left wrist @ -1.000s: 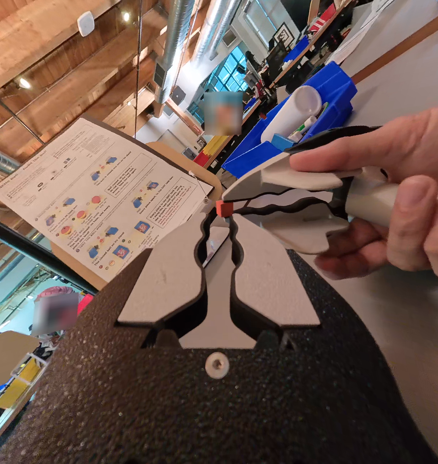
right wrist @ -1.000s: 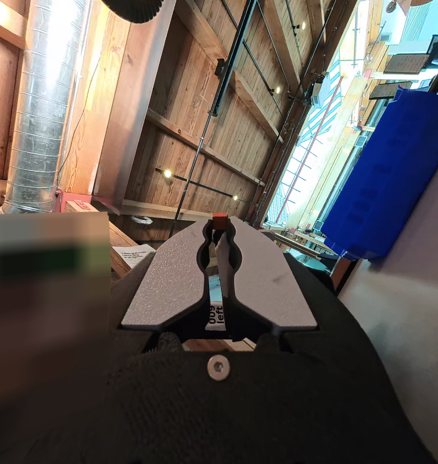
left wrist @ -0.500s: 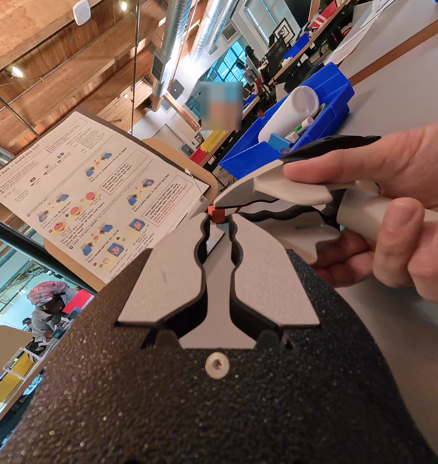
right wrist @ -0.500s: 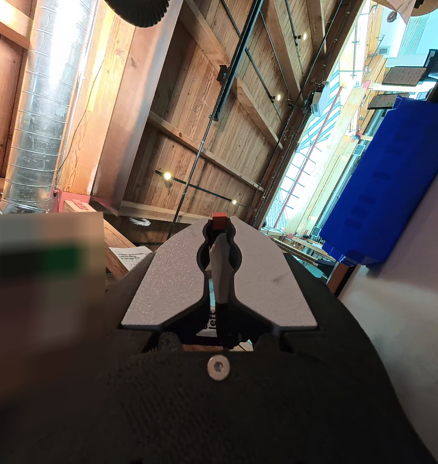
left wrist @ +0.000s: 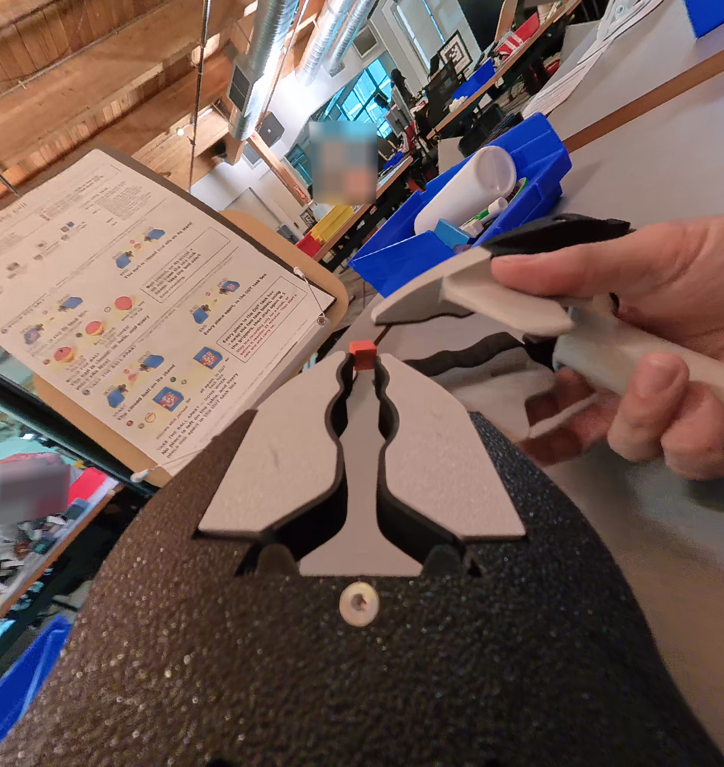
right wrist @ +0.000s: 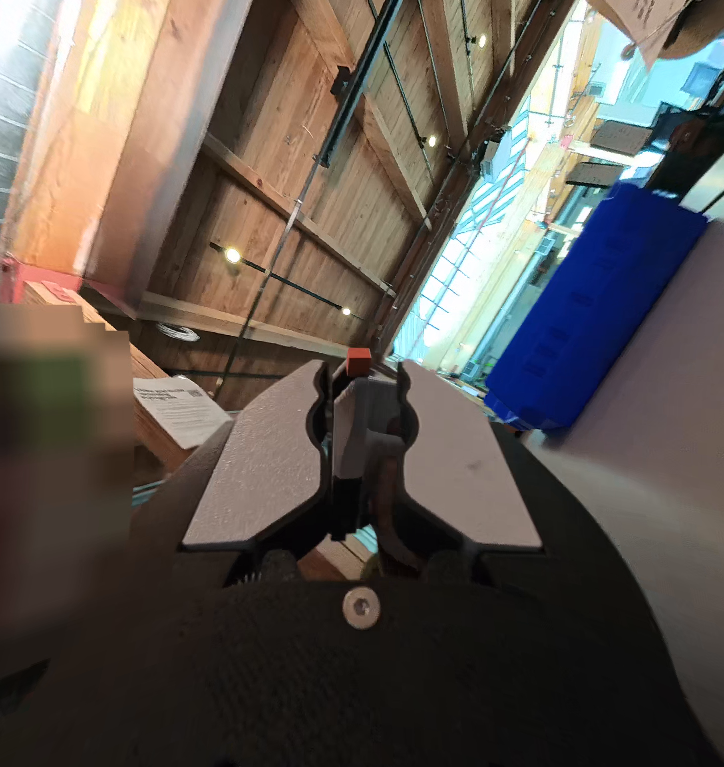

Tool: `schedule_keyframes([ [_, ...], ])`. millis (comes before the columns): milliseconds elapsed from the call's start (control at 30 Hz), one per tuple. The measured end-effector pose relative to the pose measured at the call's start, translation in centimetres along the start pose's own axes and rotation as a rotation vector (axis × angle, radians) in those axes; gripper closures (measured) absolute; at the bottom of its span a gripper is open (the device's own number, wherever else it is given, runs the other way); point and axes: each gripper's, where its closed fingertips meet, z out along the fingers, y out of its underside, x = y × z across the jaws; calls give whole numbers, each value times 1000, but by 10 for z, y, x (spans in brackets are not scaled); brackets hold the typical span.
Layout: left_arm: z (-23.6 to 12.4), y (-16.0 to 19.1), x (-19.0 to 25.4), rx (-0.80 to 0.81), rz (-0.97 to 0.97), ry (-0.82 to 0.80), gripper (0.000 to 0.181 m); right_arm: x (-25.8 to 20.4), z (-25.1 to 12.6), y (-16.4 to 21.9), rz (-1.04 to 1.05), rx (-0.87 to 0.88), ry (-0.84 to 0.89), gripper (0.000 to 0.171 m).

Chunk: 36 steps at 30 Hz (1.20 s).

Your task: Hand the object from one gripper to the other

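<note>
Left gripper (left wrist: 362, 360): pinching the red block (left wrist: 360, 354) at its tips.
Right gripper (right wrist: 362, 367): spread apart, block between its tips (not touching).

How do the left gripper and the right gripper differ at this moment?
The left gripper is shut on the small red cube; the right gripper is open and holds nothing. In the left wrist view, the left gripper points ahead, while the right gripper comes in from the side. Both have grey fingers.
</note>
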Motion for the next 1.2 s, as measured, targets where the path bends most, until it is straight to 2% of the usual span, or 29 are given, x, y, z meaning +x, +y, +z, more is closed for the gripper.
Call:
schedule_keyframes([
  [33,0,1,-1,5,-36,20,172,2,-1,-2,-53,-18,32,131],
  [133,-4,2,4,51,-166,173,172,-4,-6,-11,-277,-72,78,129],
  [200,-12,-1,13,97,-299,361,172,-13,-7,-11,-414,-143,72,129],
  [300,-34,-11,20,196,-498,633,172,-28,-10,0,-582,-285,16,135],
  [367,-44,-13,18,238,-589,725,172,-28,-14,13,-712,-404,14,144],
  [433,-53,-17,19,270,-649,810,172,-25,-16,27,-831,-503,15,144],
  [633,-57,-14,30,253,-664,883,172,-22,-9,61,-982,-613,-11,153],
  [767,-56,-13,31,241,-662,885,172,-23,-9,55,-997,-578,-2,159],
  [933,-57,-13,36,233,-656,906,172,-19,-10,57,-1010,-596,13,156],
  [1200,-51,-8,34,209,-666,867,172,-12,-8,57,-1105,-606,56,161],
])
